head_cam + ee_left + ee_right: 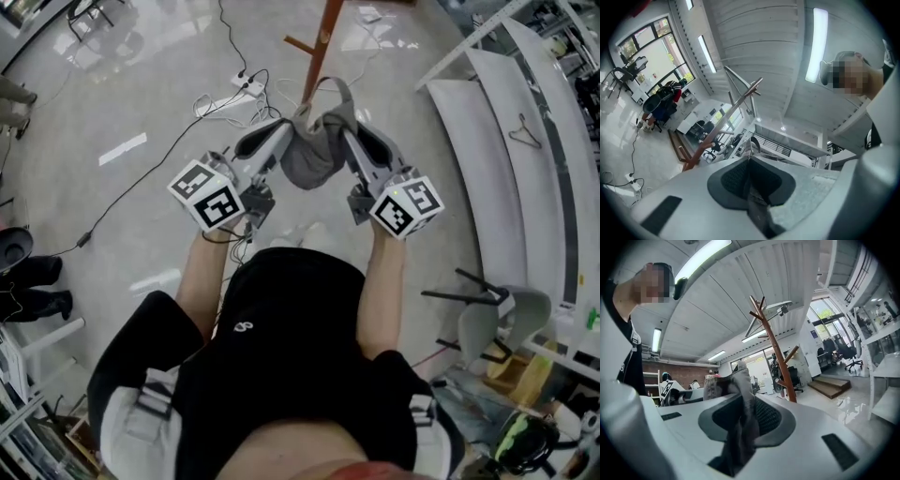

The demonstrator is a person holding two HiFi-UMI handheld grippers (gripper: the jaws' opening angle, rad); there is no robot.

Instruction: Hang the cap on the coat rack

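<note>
A grey cap hangs stretched between my two grippers, close in front of the brown wooden coat rack. My left gripper is shut on the cap's left edge; grey fabric runs down between its jaws. On the cap's right edge my right gripper is shut, with bunched cloth pinched between its jaws. In the right gripper view the rack stands upright just beyond the cap, its pegs bare. The left gripper view shows the rack slanting across behind the jaws.
Cables and a power strip lie on the shiny floor left of the rack's base. White shelving with a wire hanger runs along the right. A grey chair stands at lower right. Office chairs stand beyond the rack.
</note>
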